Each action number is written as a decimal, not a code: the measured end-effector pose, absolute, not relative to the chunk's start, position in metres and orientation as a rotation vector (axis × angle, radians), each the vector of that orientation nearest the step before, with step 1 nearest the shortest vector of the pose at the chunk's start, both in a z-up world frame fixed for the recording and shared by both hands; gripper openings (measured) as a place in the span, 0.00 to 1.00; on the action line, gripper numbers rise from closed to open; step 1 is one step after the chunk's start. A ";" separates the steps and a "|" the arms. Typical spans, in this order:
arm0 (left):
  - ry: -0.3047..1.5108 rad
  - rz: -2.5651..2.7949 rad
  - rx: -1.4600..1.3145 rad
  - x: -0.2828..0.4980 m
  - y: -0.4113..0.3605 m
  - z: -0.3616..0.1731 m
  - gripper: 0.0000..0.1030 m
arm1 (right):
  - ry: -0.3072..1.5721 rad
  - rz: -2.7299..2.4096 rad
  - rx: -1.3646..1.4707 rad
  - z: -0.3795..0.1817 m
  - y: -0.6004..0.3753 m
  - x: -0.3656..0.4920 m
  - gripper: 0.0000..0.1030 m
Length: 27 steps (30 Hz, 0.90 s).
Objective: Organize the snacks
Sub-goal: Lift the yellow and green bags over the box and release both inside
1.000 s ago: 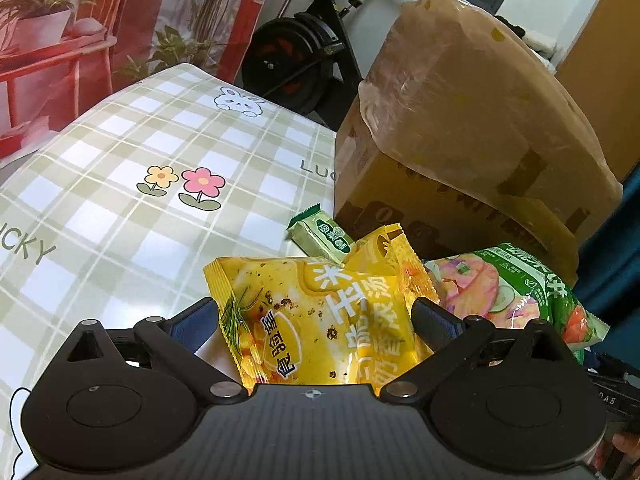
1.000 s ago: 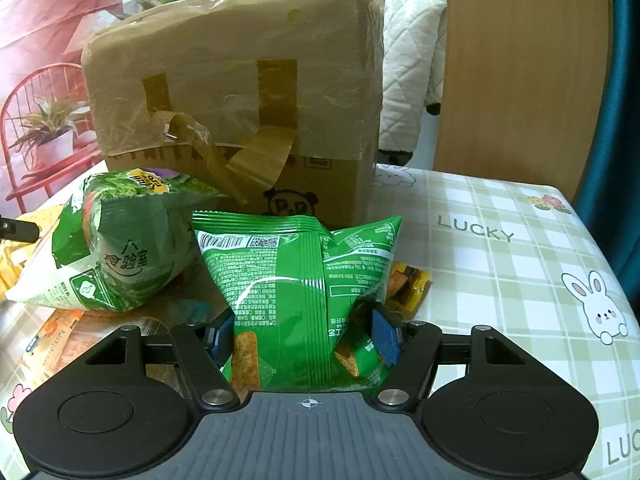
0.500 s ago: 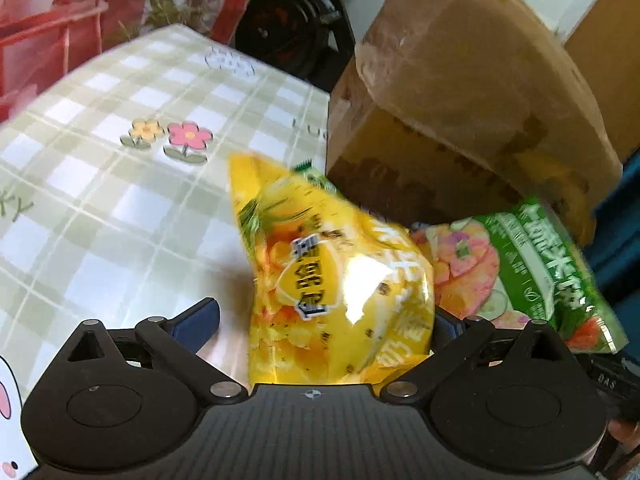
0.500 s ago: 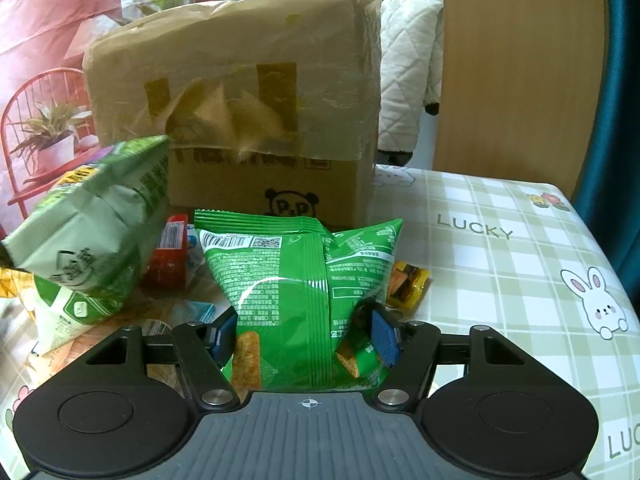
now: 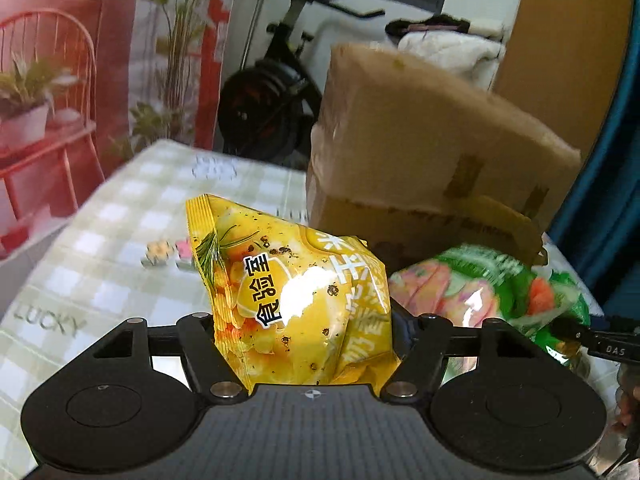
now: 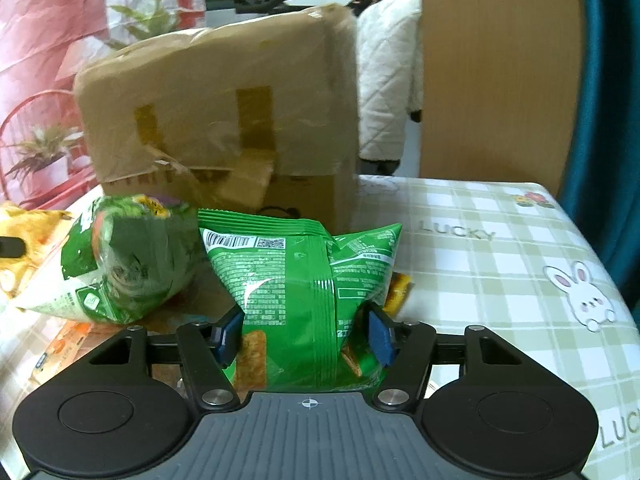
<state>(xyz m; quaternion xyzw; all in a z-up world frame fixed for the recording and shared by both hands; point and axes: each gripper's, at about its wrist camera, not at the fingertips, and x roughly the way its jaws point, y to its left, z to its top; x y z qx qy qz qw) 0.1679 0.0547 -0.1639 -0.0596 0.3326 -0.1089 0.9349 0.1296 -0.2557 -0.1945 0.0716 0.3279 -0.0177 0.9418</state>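
Early stage: left claw [image 5: 304, 328] closing on yellow bag [image 5: 296, 304], right claw [image 6: 306, 336] closing on green bag [image 6: 304, 300], nothing sorted, salad-print bag [image 6: 120, 268] loose on table [image 6: 500, 280] beside cardboard box [image 6: 224, 120].

One yellow crinkly snack bag [image 5: 296, 300], two green foil snack bags [image 6: 308, 292] [image 6: 120, 264], one tape-patched brown cardboard box [image 6: 224, 112], one small orange packet [image 6: 400, 288].
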 end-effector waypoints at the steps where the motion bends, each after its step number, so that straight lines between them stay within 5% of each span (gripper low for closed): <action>1: 0.673 -0.222 -0.124 0.168 0.056 -0.161 0.70 | 0.663 -0.048 0.163 -0.193 -0.260 0.128 0.56; 17: 0.427 -0.216 -0.058 0.179 0.038 -0.074 0.70 | 0.365 -0.134 0.247 -0.107 -0.298 0.107 0.51; 27: 0.286 -0.274 0.048 0.237 -0.016 -0.011 0.70 | 0.181 -0.054 0.192 -0.026 -0.304 0.169 0.51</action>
